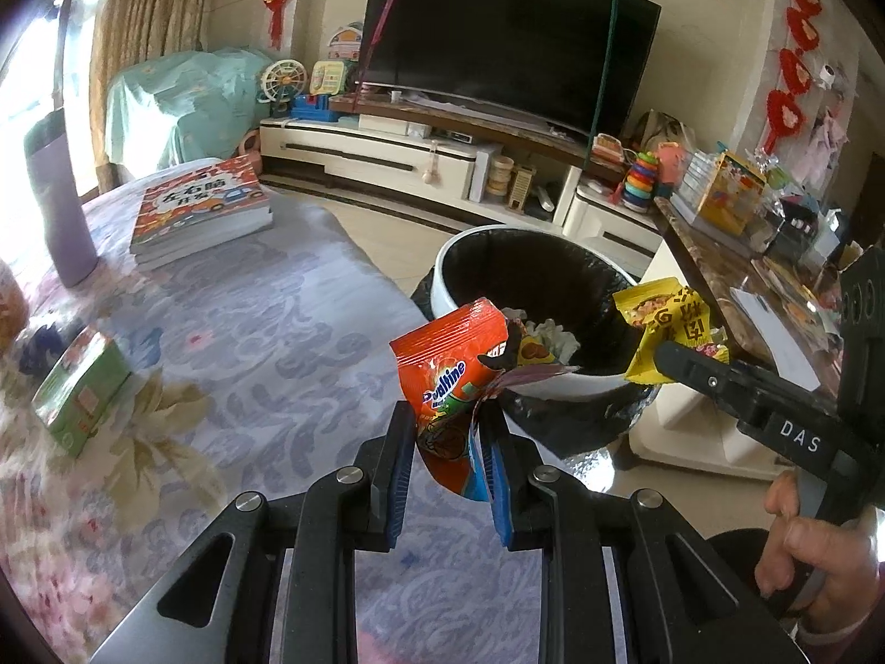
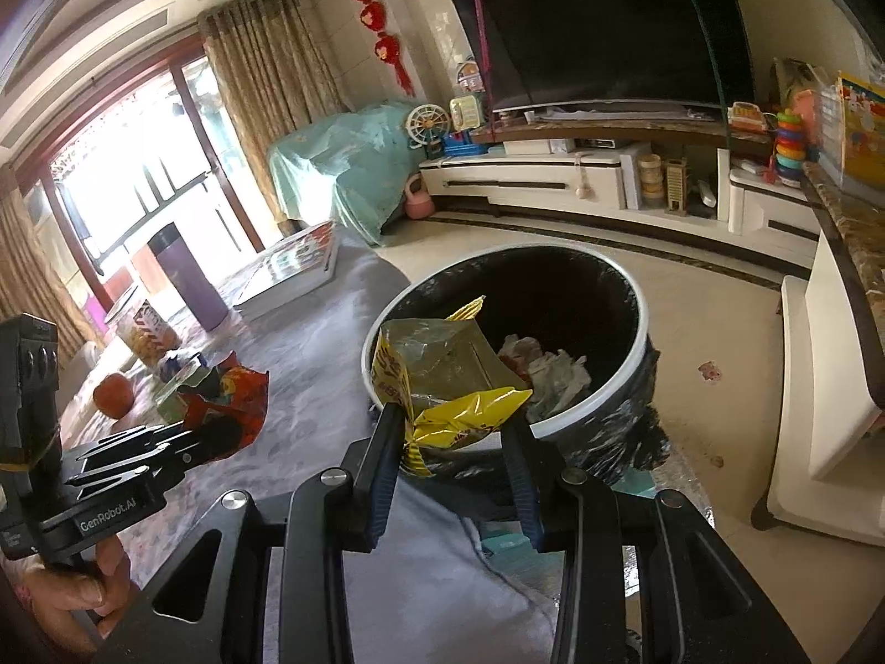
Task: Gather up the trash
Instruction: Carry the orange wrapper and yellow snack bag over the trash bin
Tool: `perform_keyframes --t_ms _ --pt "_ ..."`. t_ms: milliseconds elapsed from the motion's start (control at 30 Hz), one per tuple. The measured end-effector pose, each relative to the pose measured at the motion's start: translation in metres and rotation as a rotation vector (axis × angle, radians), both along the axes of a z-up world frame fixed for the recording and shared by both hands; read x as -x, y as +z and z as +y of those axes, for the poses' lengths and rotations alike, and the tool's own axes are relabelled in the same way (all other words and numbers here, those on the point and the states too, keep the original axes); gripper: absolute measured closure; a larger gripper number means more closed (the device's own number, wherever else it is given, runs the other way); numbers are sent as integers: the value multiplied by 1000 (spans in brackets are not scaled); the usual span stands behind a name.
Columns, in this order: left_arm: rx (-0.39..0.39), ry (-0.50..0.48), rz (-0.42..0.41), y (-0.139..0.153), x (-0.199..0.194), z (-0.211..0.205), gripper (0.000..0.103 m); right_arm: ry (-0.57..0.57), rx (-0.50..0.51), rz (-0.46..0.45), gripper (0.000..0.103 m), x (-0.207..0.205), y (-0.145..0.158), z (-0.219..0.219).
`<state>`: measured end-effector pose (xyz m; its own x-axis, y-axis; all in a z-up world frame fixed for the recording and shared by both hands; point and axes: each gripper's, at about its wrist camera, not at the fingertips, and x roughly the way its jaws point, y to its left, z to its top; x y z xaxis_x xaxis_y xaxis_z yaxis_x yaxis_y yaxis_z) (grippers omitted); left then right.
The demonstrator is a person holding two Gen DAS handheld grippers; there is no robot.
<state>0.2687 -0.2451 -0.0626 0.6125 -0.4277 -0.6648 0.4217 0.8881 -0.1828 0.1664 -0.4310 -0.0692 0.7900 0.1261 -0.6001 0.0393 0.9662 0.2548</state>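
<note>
My left gripper (image 1: pixel 448 415) is shut on a torn orange Ovaltine wrapper (image 1: pixel 448 371), held over the table edge just short of the trash bin (image 1: pixel 442 276). The right gripper (image 2: pixel 453 418) is shut on a crumpled yellow snack wrapper (image 2: pixel 470 415), which hangs at the bin's near rim (image 2: pixel 636 299). The bin is white with a black liner and holds crumpled paper (image 2: pixel 553 371). In the left wrist view the right gripper (image 1: pixel 664 357) and its yellow wrapper (image 1: pixel 664 321) come in from the right over the bin. The right wrist view shows the left gripper (image 2: pixel 215 434) with the orange wrapper (image 2: pixel 232 393).
On the floral tablecloth (image 1: pixel 276 332) lie a stack of books (image 1: pixel 204 210), a purple tumbler (image 1: pixel 61 193) and a green box (image 1: pixel 77 387). An orange fruit (image 2: pixel 113 393) and a snack can (image 2: pixel 149 332) stand further left. A cluttered counter (image 1: pixel 735 271) runs right of the bin.
</note>
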Motion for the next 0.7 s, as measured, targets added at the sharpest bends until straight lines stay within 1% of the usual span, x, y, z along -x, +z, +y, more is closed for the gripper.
perform_keyframes --t_ms 300,700 --pt "-11 -28 -7 1 -16 -21 80 -20 -4 7 66 -13 1 -15" --pt "-19 -40 -7 0 -36 -38 80 -28 0 25 66 -29 -2 -24"
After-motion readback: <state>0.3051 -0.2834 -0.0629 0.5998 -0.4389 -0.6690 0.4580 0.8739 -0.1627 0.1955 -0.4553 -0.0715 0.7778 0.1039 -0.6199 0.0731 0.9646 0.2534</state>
